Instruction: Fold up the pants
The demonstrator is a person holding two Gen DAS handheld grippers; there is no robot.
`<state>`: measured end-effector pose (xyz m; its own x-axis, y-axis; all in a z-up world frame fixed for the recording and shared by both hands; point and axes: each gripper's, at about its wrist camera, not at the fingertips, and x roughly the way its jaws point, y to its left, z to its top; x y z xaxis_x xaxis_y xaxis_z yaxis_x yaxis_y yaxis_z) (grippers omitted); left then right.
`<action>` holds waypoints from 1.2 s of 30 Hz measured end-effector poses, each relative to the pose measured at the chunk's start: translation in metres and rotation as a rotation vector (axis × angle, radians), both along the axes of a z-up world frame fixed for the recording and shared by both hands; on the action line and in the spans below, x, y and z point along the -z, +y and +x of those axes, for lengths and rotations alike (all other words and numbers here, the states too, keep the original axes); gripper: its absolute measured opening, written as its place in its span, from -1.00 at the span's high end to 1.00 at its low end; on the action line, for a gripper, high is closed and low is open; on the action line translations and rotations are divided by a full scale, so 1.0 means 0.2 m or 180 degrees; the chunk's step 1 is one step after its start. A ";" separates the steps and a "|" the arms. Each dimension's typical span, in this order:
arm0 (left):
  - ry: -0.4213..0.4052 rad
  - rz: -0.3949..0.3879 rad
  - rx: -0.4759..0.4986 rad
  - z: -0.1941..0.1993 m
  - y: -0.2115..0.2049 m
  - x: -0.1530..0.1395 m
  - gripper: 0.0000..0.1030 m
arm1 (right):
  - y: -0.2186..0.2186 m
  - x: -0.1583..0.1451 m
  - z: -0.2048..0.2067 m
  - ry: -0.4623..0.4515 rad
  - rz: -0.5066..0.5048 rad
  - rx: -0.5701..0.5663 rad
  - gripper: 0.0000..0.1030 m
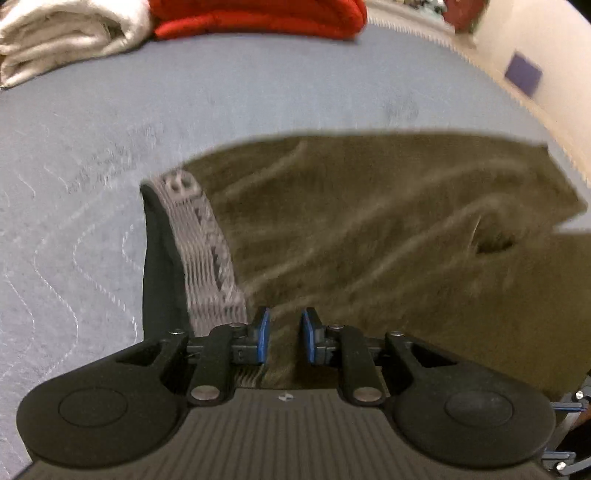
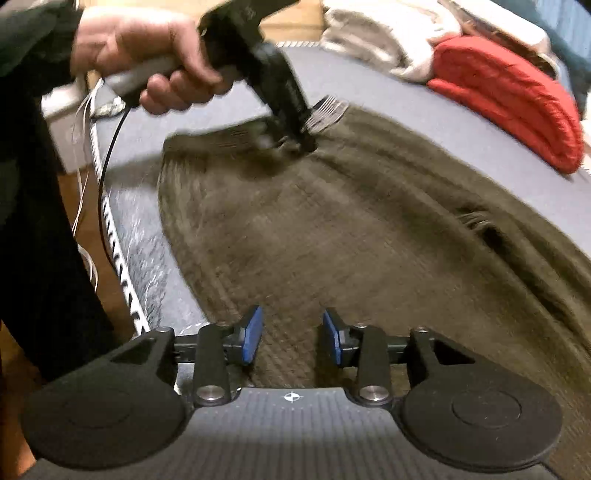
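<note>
Olive-brown pants lie spread on a blue-grey quilted surface, with a grey printed waistband at their left edge. My left gripper hovers over the pants at the waistband, jaws a little apart with fabric below them. In the right wrist view the pants fill the middle. My right gripper is open just above the near fabric. The left gripper, held by a hand, touches the far waistband.
A folded cream towel and a folded red garment lie at the far edge, also in the right wrist view. The surface's white-trimmed edge runs along the left, with floor and cables beyond.
</note>
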<state>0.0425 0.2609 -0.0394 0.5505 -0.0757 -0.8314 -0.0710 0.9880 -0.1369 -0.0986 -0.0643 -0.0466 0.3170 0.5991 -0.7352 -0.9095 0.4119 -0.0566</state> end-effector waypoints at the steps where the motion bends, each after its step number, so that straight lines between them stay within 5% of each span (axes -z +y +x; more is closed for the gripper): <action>1: -0.0099 -0.0038 -0.0007 -0.01 -0.01 -0.03 0.55 | -0.04 -0.04 0.02 -0.0012 0.0090 0.0103 0.24; 10: -0.0452 -0.0091 -0.0048 0.11 -0.09 -0.13 0.54 | -0.40 -0.54 0.33 -0.0469 0.0741 0.1056 -0.28; 16: -0.0487 -0.0096 -0.0192 0.15 -0.05 -0.11 0.57 | -0.62 -0.61 0.48 -0.1030 0.0949 0.1560 -0.46; 19: -0.0741 -0.0154 -0.0576 0.13 0.05 -0.16 0.80 | -0.70 -0.47 0.60 -0.0768 0.0990 0.2115 -0.44; 24: -0.0968 -0.0461 -0.1139 0.14 0.29 -0.19 0.82 | -0.78 -0.41 0.74 -0.0461 0.1065 0.2566 -0.42; 31: -0.0780 -0.0320 -0.1194 0.36 0.35 -0.06 0.77 | -0.83 -0.37 0.84 -0.0137 0.1233 0.2631 -0.44; 36: -0.0677 -0.0161 -0.1128 0.53 0.35 0.04 0.58 | -0.81 -0.40 0.84 -0.0184 0.1174 0.2557 -0.44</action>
